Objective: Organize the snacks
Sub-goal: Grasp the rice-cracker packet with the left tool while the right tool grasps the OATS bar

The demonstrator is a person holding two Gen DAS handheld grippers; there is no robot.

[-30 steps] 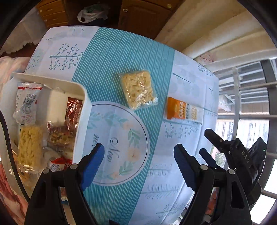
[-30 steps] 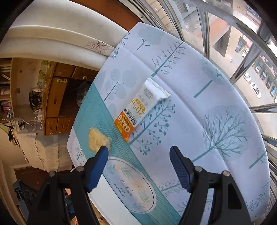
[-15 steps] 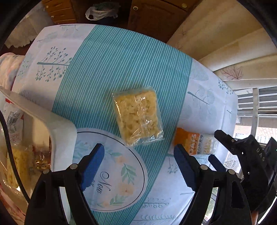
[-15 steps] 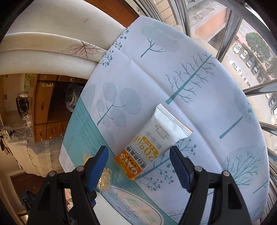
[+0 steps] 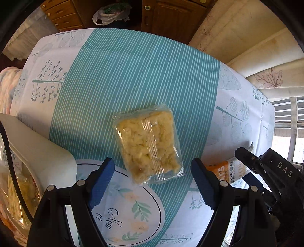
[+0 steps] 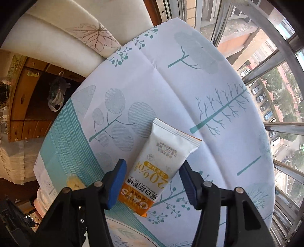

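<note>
A clear packet of yellow crispy snack (image 5: 148, 144) lies on the teal-striped tablecloth, just ahead of my open left gripper (image 5: 152, 182), its near end between the blue pads. A white and orange oat bar (image 6: 159, 171) lies on the white part of the cloth, and my open right gripper (image 6: 153, 184) straddles its orange end without closing on it. The oat bar (image 5: 226, 171) and the right gripper also show at the right of the left wrist view. A white bin (image 5: 38, 152) holding several snack packets stands at the left.
The table's far edge meets a cream sofa (image 6: 57, 38) and wooden cabinets (image 5: 171, 13). A plastic bag (image 5: 110, 13) lies on the floor by the cabinets. Window bars (image 6: 275, 62) run along the right side of the table.
Both grippers have moved forward and down. The yellow packet now sits close to the left pads and the oat bar now lies between the right pads. The bin has slid toward the left edge.
</note>
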